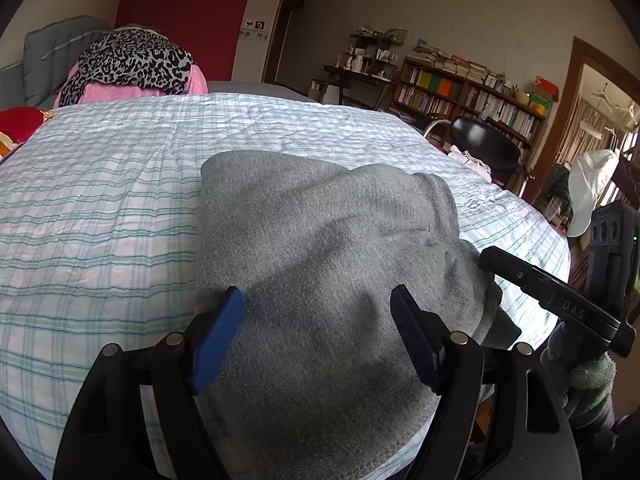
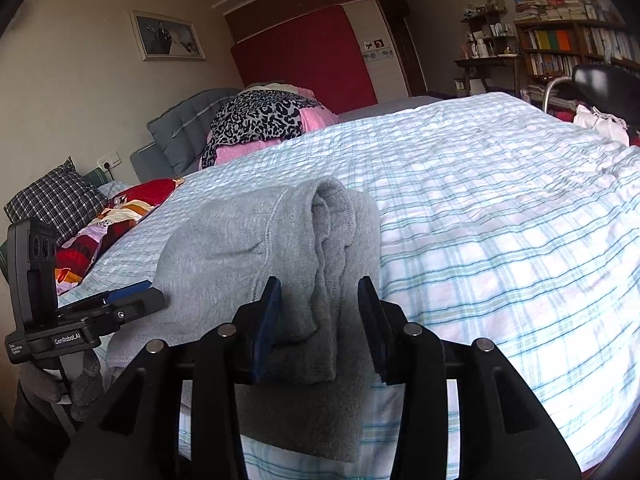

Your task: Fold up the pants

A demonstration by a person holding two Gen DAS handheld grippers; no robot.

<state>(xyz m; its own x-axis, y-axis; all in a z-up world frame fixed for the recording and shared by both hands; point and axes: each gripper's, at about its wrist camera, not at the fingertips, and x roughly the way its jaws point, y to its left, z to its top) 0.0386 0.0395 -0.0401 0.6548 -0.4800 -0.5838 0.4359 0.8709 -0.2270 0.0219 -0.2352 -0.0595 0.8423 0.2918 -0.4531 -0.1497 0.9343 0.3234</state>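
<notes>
Grey pants [image 1: 320, 248]: folded into a thick bundle near the bed's front edge, lying under and just ahead of both your tongs. One thick rolled end [image 2: 332, 240] stands up between the right pads; the broad top face spans the left pair.

Left tongs [image 1: 318, 336]: spread wide over the bundle's top, blue pads apart and pinching nothing.

Right tongs [image 2: 320, 328]: partly spread, pads either side of the rolled end, a gap visible on each side; nothing pinched.

Step in hand, as judged: the fold looks nearly finished and you appear to be at the tidy-and-let-go stage. The next move calls for flattening that raised roll, or catching it and laying it over squarely so the bundle sits even. Keep the left pair pressing lightly, lest the stack slide.

Checked bedspread [image 1: 100, 208]: carries the bundle; bare and open beyond both tongs.

Leopard-print cloth [image 1: 136, 60] on pink bedding: far end of the bed, well apart.

Red patterned quilt [image 2: 120, 216]: left of the right tongs, off the working patch.

Black chair [image 1: 484, 144], bookshelf [image 1: 460, 96]: beyond the bed's far right edge.

Obstruction: none ahead; your two tongs stand close together, so mind them fouling one another.
</notes>
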